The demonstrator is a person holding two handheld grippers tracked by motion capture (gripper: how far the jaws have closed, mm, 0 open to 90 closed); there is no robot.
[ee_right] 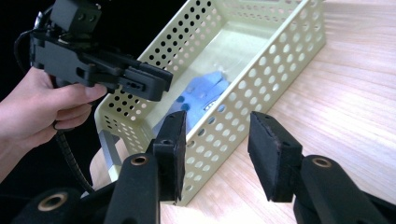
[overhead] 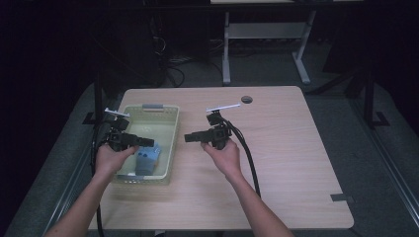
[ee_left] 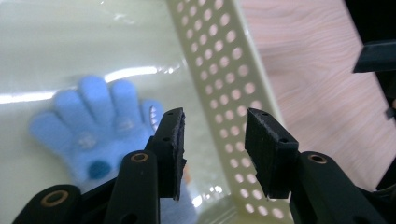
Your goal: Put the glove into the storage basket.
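Both grippers, left gripper [overhead: 148, 142] and right gripper [overhead: 189, 138], jaws apart, empty; blue glove [ee_left: 95, 135] in basket [overhead: 170, 148].

table [overhead: 296, 163]: light wood | basket [overhead: 170, 148]: pale perforated | glove [ee_left: 93, 135]: blue, inside basket

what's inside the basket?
A blue glove lies on the basket floor, fingers spread. The left claw hangs open over it, hiding its cuff end, so anything under there can't be seen.
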